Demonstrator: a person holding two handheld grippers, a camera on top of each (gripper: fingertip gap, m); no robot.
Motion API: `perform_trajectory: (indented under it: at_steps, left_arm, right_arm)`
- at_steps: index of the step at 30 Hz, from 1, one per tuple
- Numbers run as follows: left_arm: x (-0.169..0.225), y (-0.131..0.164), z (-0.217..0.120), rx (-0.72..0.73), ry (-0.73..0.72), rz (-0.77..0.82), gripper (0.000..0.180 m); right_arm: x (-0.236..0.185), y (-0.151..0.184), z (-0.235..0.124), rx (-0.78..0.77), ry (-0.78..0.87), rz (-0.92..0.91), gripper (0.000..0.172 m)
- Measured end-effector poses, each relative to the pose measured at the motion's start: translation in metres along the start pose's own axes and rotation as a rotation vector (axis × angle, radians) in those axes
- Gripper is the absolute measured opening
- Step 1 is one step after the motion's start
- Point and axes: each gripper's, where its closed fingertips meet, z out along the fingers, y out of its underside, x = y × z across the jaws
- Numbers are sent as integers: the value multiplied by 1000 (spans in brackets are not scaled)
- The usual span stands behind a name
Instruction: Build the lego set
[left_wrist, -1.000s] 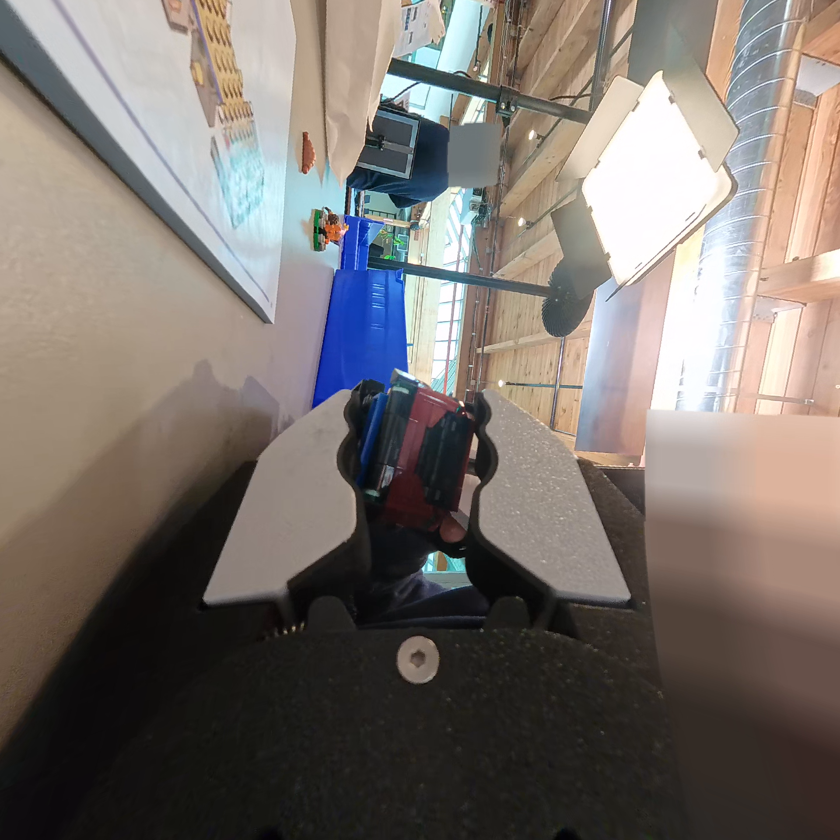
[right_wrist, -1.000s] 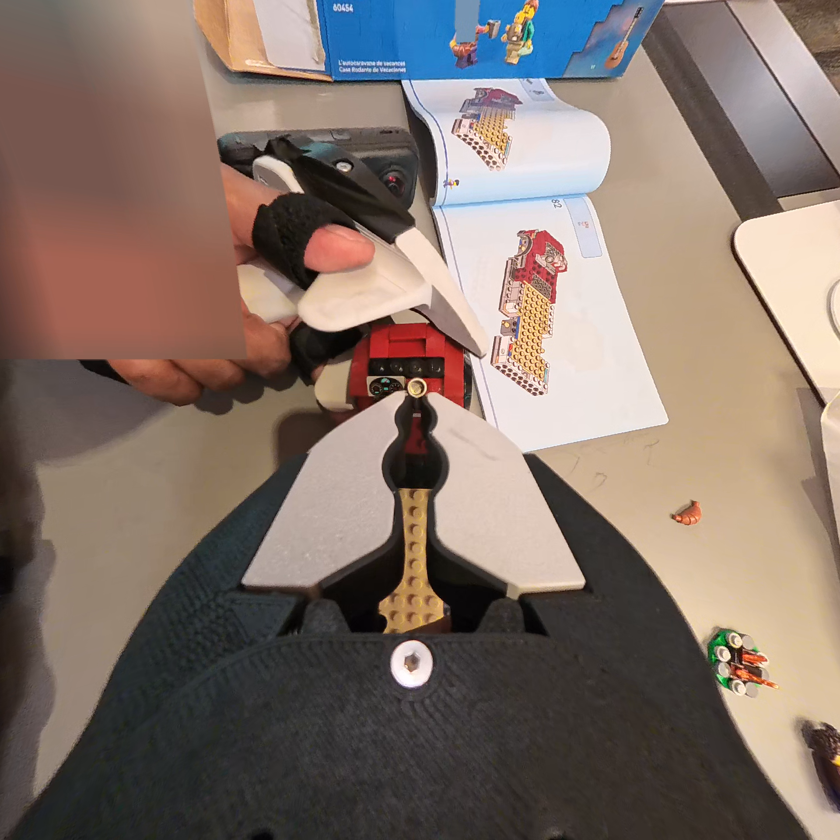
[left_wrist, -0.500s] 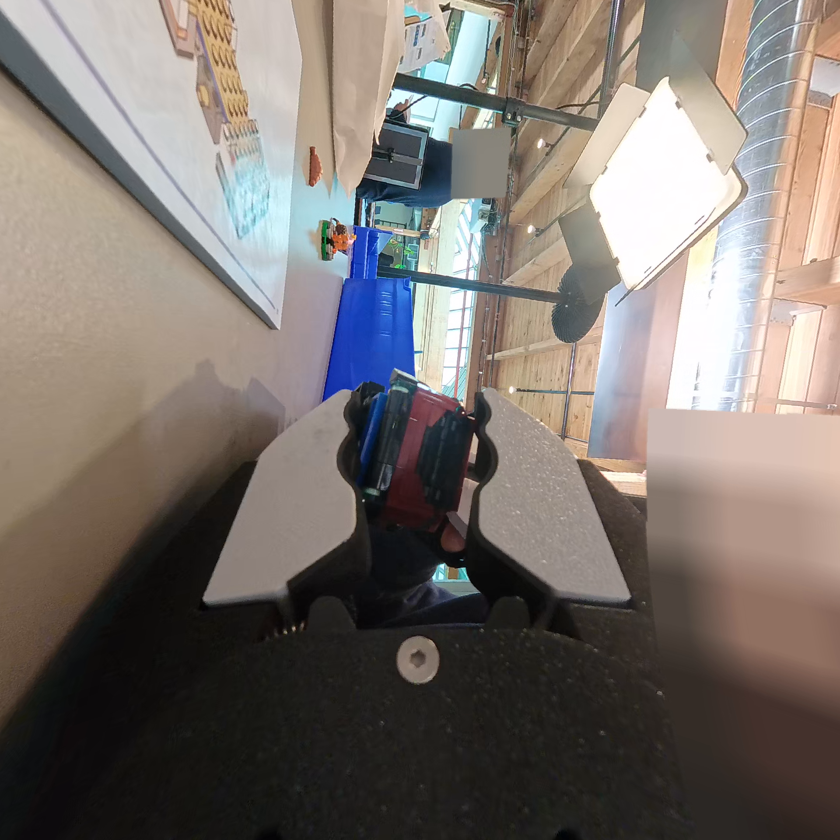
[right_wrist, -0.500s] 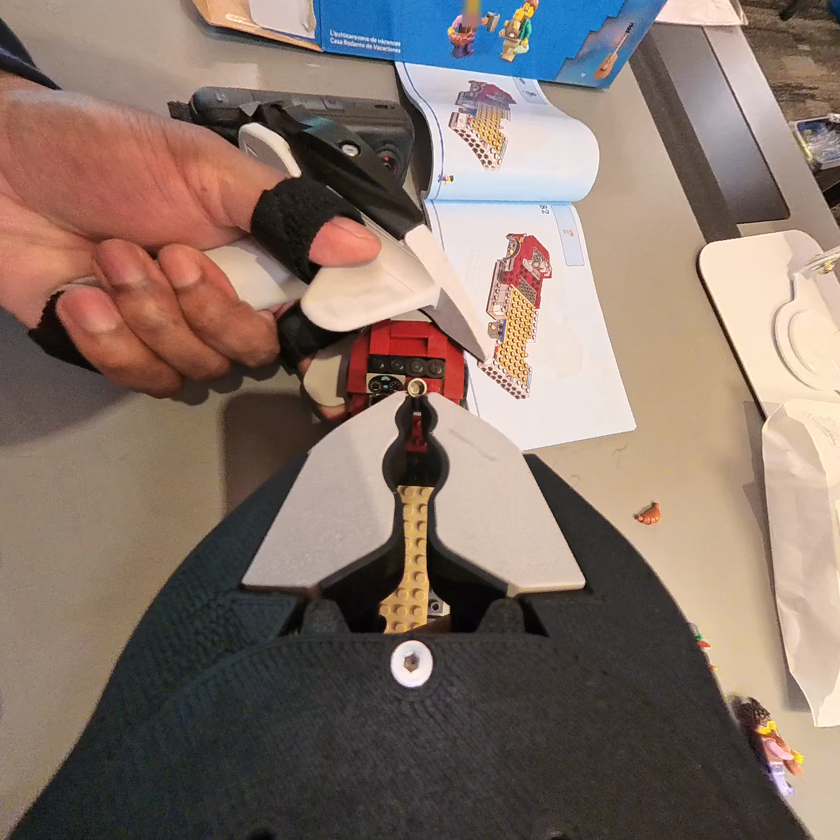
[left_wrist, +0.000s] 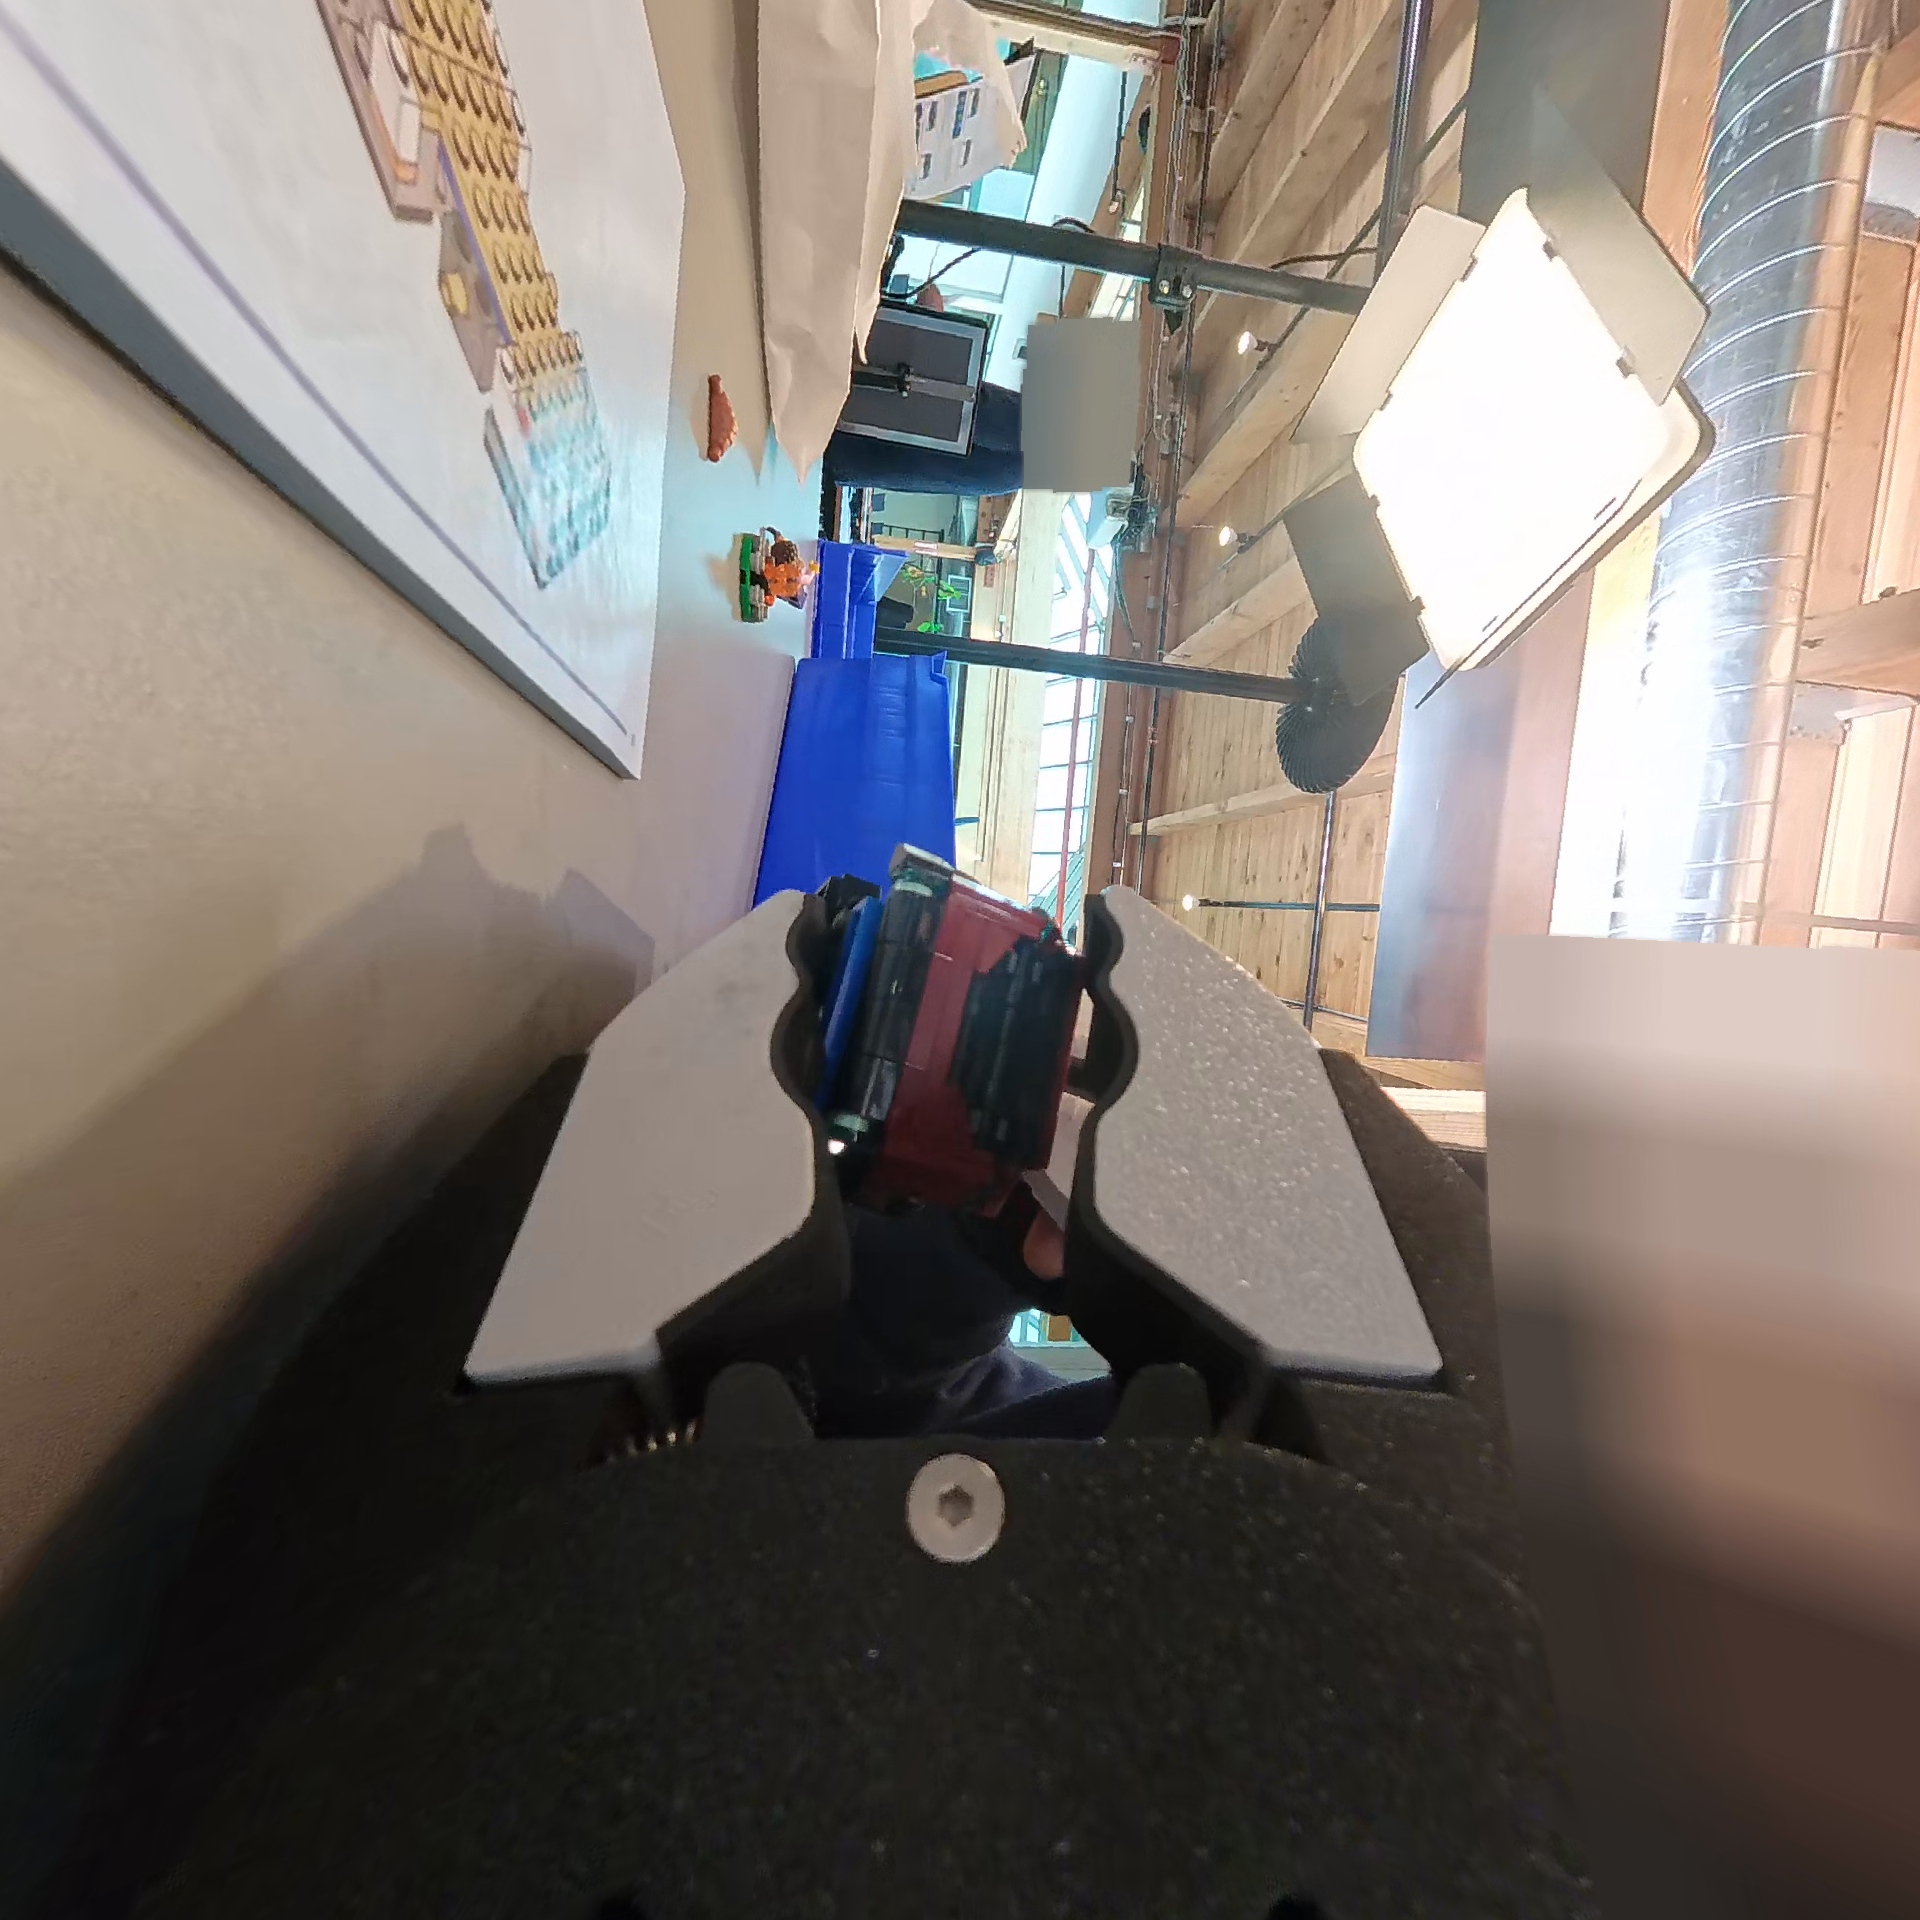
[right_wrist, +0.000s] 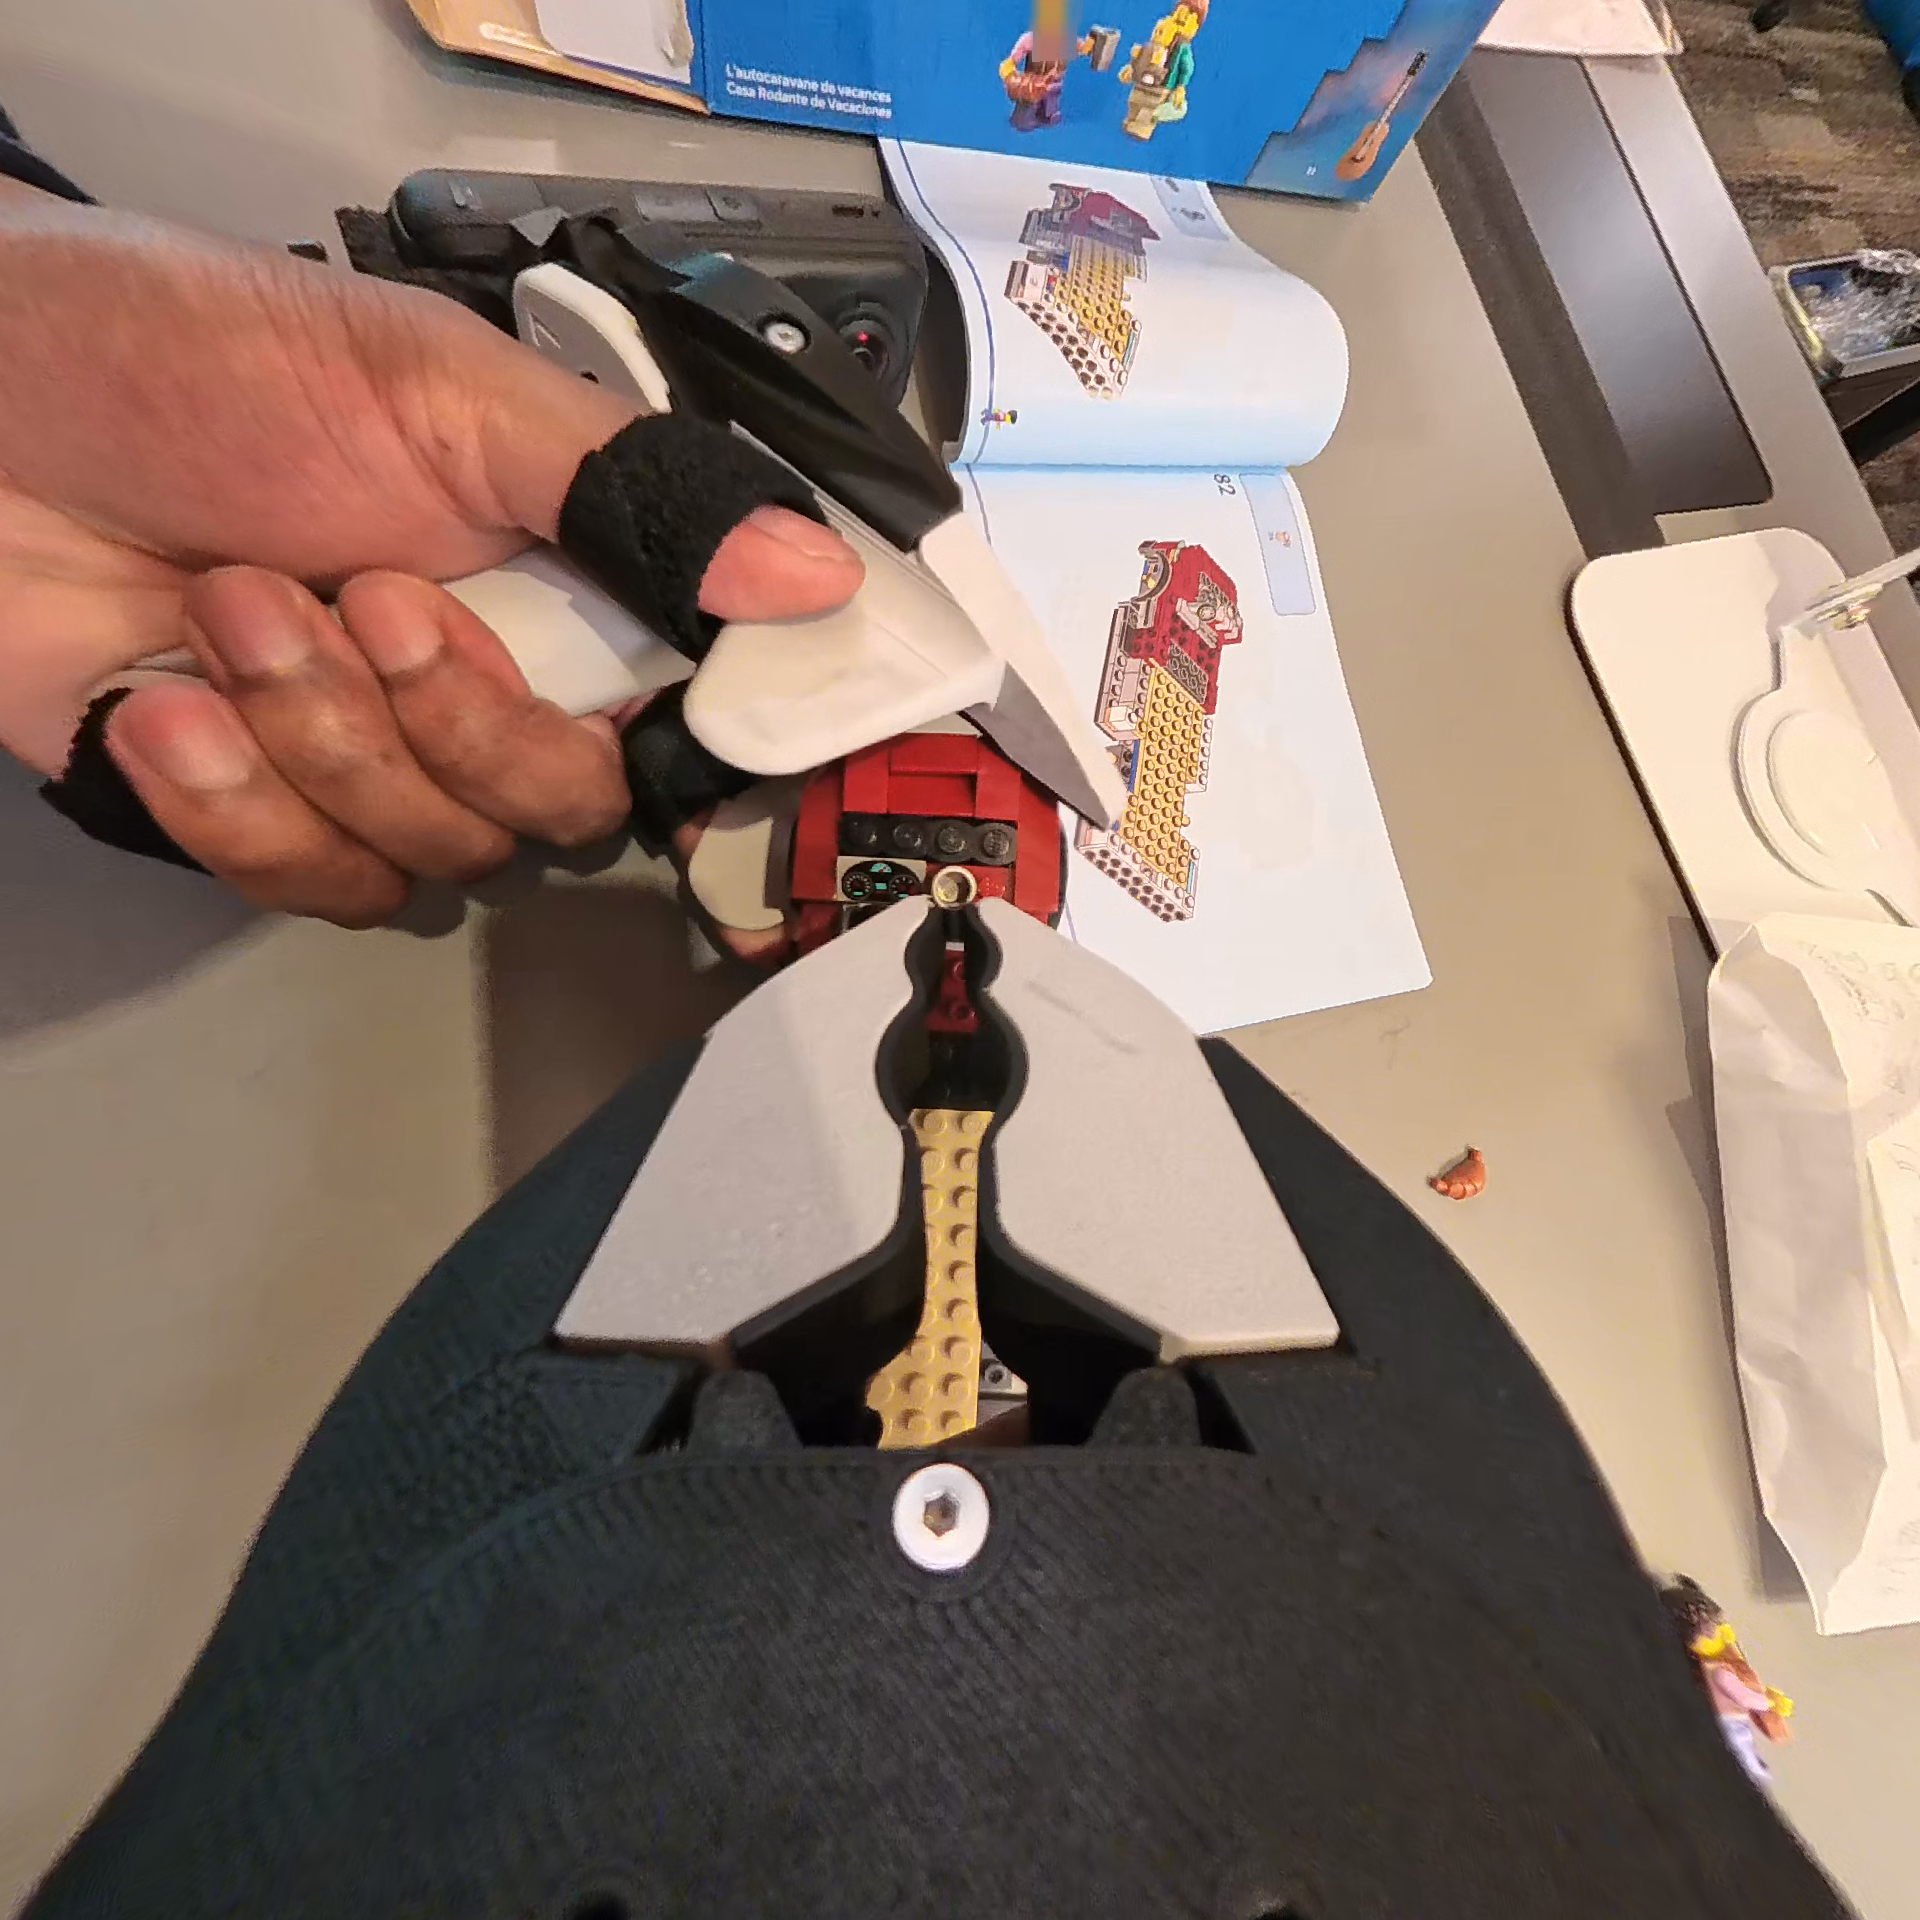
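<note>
Red brick-built vehicle cab (right_wrist: 930, 831), with black studs and a small dashboard tile, raised just above the grey worktop (right_wrist: 260, 1195), clamped front and underside between the jaws of the left gripper (left_wrist: 945, 1023); both pads pressed on it, red and black on one side, a blue layer against the other pad. Same cab joined to a tan studded plate (right_wrist: 940, 1278) running back under the right gripper (right_wrist: 951, 906). Jaws of the right gripper pressed nearly together at the tips, pinching a small gold round piece (right_wrist: 953, 889) that sits right at the cab's dashboard edge, beside the gauge tile.

Around the left gripper's handle, a hand (right_wrist: 312, 582) with black finger straps, thumb resting on the white upper finger.

Just right of the cab, flat on the worktop, an open instruction booklet (right_wrist: 1278, 831) showing a red and tan model. Behind the hand, a dark handheld device (right_wrist: 665, 223); beyond it, a blue toy box (right_wrist: 1039, 73).

Farther right, a small brown croissant piece (right_wrist: 1460, 1174), a white paper bag (right_wrist: 1829, 1247), a white flat tray (right_wrist: 1662, 665), and near the bottom right edge a minifigure (right_wrist: 1730, 1683) lying down.

In the left wrist view, a blue plastic bin (left_wrist: 862, 769) beyond the cab and a bright panel lamp (left_wrist: 1496, 436).
</note>
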Motion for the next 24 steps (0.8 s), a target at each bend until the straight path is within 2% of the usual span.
perform_trajectory:
  at_steps: [24]
  left_arm:
    - [4,-3,-1,4,-16,48,48]
  right_arm:
    - [4,-4,0,-74,146,-169,3]
